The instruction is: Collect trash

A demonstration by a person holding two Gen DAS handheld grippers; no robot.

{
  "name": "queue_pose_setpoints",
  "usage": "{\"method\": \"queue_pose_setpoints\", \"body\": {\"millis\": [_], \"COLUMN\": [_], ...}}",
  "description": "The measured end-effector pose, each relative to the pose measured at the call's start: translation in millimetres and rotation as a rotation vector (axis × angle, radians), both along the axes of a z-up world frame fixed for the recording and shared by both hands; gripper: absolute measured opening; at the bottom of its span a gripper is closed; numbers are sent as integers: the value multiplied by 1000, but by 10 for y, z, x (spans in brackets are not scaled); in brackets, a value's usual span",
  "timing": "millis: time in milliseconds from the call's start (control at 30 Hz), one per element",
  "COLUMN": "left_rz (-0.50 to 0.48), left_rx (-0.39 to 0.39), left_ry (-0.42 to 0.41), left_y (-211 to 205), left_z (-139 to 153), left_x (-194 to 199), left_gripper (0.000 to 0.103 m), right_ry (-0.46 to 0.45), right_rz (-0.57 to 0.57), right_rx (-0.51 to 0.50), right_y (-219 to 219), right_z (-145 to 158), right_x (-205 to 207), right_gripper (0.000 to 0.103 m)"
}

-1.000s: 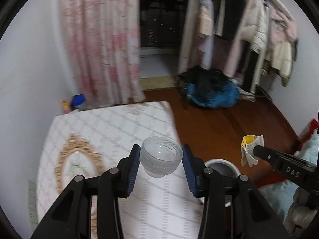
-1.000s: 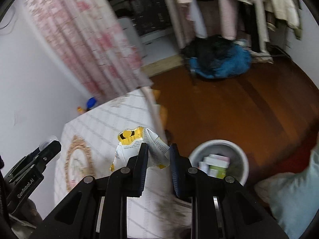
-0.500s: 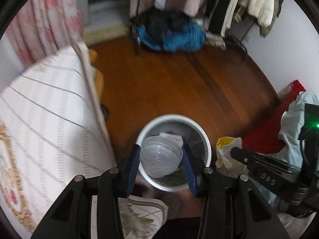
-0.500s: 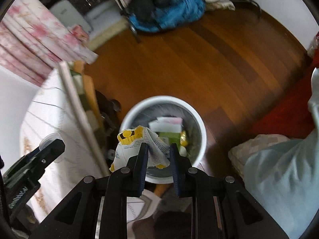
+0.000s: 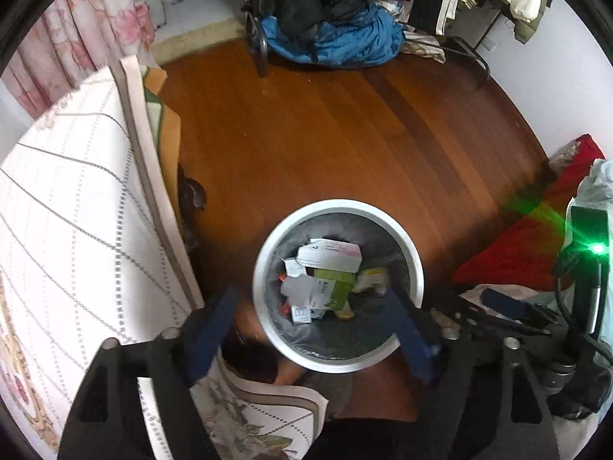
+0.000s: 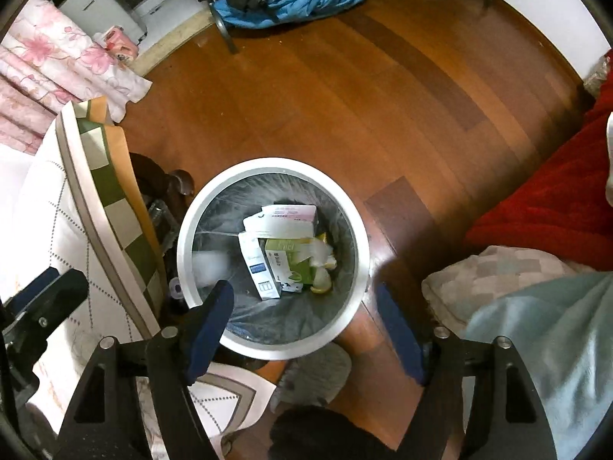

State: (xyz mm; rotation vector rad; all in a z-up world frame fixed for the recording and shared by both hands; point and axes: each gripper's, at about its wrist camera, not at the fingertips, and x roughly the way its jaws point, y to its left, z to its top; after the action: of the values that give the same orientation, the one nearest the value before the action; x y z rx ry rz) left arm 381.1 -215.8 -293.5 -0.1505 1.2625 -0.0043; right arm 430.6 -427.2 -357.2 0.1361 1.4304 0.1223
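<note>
White-rimmed trash bin (image 5: 415,264) (cartons inside), left claw (image 5: 312,335) and right claw (image 6: 306,329) both spread empty above, tablecloth edge (image 5: 153,176) alongside.

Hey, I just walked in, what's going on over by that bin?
A person is collecting trash with a hand-held gripper in each hand. Both are over the white trash bin on the wooden floor. The left hand-held gripper and the right hand-held gripper are both open and empty. The bin already holds cartons and crumpled paper, with a blurred pale shape inside near the rim in the right wrist view. A covered table stands beside it.
</note>
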Motion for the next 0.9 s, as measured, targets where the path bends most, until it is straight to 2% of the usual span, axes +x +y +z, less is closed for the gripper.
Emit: {"method": "queue_pose_setpoints", "body": {"millis": [33, 100, 133, 333, 767, 900], "left_rz": [-1, -4, -5, -7, -45, -56], "left_rx": [5, 17, 22, 48, -13, -40], "left_ry": [-1, -6, -13, -78, -258, -302], "left_y": [20, 33, 51, 108, 131, 171], "left_z": [14, 107, 131, 514, 1693, 2010], "left_x": [-37, -137, -163, -421, -1140, -1377], "left_gripper": [89, 98, 99, 99, 99, 99], "right_ry": [-3, -17, -23, -96, -287, -330], "right_rz": [4, 7, 9, 20, 56, 77], "right_rx": [-6, -9, -8, 25, 121, 145], "right_y": [1, 7, 6, -12, -91, -105], "right_z": [67, 203, 271, 852, 2323, 2669], "right_x": [-44, -132, -181, -503, -1372, -1633], "right_gripper": [82, 94, 100, 100, 102, 102]}}
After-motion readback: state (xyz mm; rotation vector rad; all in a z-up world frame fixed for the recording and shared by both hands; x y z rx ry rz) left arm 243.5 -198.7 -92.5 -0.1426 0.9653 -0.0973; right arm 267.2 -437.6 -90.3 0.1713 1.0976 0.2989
